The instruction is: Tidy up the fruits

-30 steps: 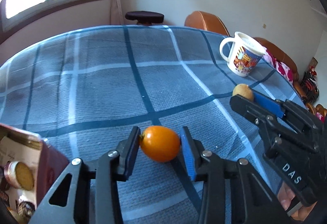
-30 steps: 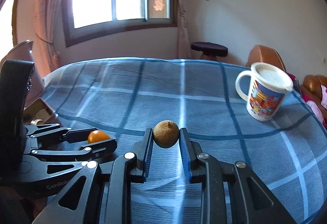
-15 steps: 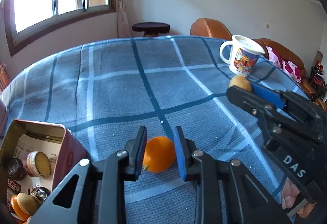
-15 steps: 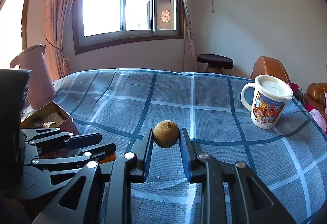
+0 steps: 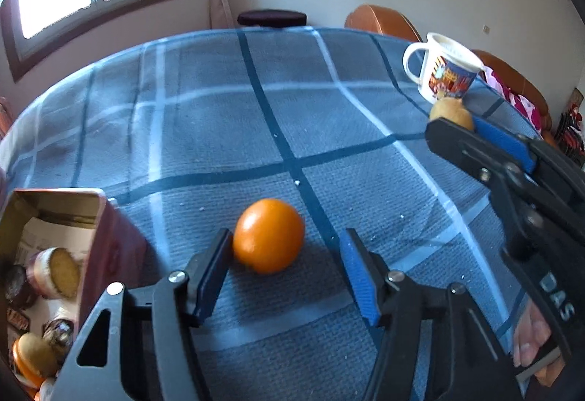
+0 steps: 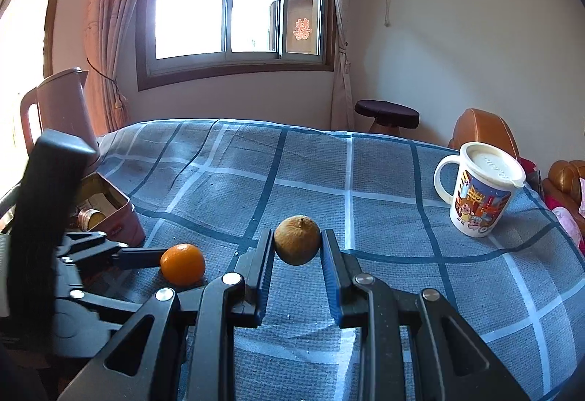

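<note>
Left gripper (image 5: 289, 265) tilted steeply down over the checked cloth (image 5: 226, 130), jaws opening. Orange (image 5: 268, 234) lies on the cloth between them, against the left pad, clear of the blue right pad. It sits just right of the red tin (image 5: 106, 247); near round, no clear long axis.

Right gripper (image 6: 298, 254) angled gently down, jaws narrow, pinching a brown fruit (image 6: 297, 244) off the cloth, stem nub up. Mug (image 6: 479, 194) well right of the tin.

Black-framed left claw (image 5: 287, 267), blue pads, silver screws; right claw (image 6: 297, 249) seemingly marked "DAS".
</note>
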A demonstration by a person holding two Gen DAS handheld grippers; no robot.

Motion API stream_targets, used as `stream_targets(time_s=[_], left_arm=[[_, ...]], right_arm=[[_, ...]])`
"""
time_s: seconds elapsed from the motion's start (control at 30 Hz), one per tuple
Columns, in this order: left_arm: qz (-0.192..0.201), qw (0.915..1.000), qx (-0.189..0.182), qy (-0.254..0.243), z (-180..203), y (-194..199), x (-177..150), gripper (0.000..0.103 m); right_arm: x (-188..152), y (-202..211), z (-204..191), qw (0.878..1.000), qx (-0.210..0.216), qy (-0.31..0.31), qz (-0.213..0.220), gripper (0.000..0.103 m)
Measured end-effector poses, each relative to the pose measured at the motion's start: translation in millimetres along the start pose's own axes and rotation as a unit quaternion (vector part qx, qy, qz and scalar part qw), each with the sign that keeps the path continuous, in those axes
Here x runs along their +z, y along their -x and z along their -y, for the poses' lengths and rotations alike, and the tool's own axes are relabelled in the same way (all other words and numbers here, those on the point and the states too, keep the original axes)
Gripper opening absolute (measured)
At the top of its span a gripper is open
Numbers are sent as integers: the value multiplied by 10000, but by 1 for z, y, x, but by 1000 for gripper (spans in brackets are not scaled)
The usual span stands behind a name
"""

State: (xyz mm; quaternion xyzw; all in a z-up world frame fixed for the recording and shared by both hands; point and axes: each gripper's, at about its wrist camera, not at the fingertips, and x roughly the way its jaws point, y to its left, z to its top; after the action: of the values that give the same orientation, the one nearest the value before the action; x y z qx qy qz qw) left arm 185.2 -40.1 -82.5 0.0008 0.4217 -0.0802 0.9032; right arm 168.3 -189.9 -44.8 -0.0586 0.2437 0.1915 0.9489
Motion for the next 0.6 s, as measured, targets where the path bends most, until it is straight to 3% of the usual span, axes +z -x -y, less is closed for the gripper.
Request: stream_targets(time_s=[0.07, 0.13, 0.33, 0.6], left_arm=[[-49, 10000, 9, 38, -1, -3, 2, 54], [-29, 10000, -25, 35, -2, -2, 1, 40], [39, 9998, -173, 7, -2, 5, -4, 39], [538, 9985, -90, -13, -1, 28, -10, 39]], right_arm=[[0, 0, 1, 10000, 12, -20, -9, 27], [0, 0, 1, 10000, 13, -21, -2, 27], [0, 2, 1, 10000, 24, -62, 28, 27], [-2, 9, -1, 9999, 63, -69, 140, 27]])
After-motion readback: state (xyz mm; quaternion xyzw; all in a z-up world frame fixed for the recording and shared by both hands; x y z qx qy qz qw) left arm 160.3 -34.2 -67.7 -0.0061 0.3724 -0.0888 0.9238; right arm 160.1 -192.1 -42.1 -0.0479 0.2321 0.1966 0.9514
